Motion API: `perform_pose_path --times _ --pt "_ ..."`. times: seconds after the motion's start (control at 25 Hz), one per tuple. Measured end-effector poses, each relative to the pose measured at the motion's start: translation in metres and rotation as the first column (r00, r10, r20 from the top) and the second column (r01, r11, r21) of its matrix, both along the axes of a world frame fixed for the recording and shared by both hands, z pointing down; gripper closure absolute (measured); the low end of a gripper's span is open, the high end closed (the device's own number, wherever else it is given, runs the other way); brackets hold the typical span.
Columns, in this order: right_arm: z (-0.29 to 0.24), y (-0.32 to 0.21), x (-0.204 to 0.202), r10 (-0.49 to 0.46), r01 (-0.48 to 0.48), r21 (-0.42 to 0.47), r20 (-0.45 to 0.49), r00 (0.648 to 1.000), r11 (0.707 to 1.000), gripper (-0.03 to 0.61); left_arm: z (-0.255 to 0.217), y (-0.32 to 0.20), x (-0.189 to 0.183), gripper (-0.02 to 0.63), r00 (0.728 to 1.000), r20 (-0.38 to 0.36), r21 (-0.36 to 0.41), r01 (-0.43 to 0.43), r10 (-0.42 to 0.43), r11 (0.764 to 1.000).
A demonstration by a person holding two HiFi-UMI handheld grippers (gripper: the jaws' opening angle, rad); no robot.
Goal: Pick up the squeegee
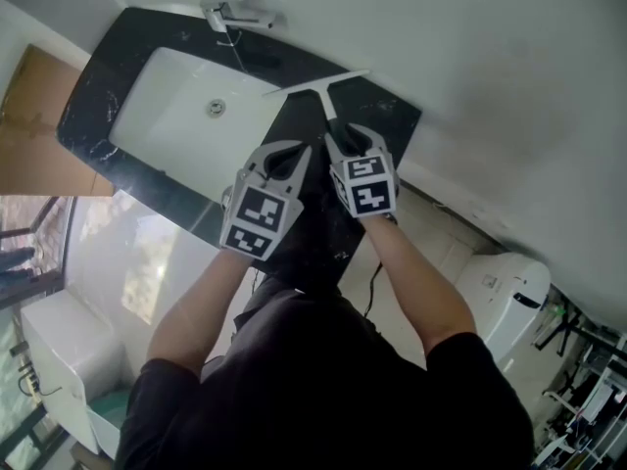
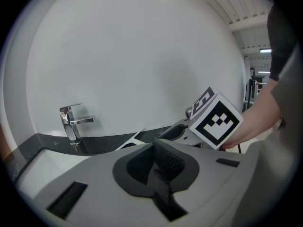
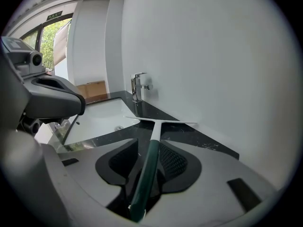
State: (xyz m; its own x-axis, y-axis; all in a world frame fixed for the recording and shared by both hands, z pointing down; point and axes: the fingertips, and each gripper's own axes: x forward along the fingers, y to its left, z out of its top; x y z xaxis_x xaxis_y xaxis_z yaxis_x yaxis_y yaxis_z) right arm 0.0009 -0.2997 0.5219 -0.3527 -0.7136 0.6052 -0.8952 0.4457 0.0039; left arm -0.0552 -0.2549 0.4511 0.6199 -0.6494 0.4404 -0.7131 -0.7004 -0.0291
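The left gripper point(image 2: 156, 161) is clenched shut on nothing. Just beside it, the right gripper point(image 3: 149, 157) stands released, its jaws apart on either side of the squeegee point(image 3: 154, 134) handle. The squeegee lies on the black counter point(image 1: 387, 114), right of the sink point(image 1: 167, 96), with its blade along the counter's back edge by the wall point(image 1: 441, 47). The faucet point(image 1: 230, 10) stands beyond the sink.

in the head view the squeegee point(image 1: 319, 85) has its handle end hidden under the right claw point(image 1: 349, 139), right of the basin point(image 1: 167, 106); behind the left claw point(image 2: 154, 161) only a sliver of its blade shows.
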Motion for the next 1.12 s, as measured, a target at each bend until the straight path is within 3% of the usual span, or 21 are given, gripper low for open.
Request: perform_pose_path --times 0.56,0.68,1.12 --pt "0.045 -0.022 -0.006 0.027 -0.03 -0.112 -0.031 0.999 0.993 0.431 0.021 -0.018 -0.013 0.609 1.0 -0.004 -0.049 -0.003 0.002 0.999" --pt "0.047 -0.025 -0.001 0.058 -0.062 -0.109 -0.039 0.998 0.992 0.463 0.022 -0.017 -0.016 0.609 1.0 -0.004 -0.051 0.001 -0.001 0.999" --pt "0.018 -0.013 0.002 0.081 -0.081 -0.042 0.001 0.997 0.996 0.476 0.011 -0.006 -0.018 0.609 1.0 -0.009 -0.023 0.014 -0.014 1.0"
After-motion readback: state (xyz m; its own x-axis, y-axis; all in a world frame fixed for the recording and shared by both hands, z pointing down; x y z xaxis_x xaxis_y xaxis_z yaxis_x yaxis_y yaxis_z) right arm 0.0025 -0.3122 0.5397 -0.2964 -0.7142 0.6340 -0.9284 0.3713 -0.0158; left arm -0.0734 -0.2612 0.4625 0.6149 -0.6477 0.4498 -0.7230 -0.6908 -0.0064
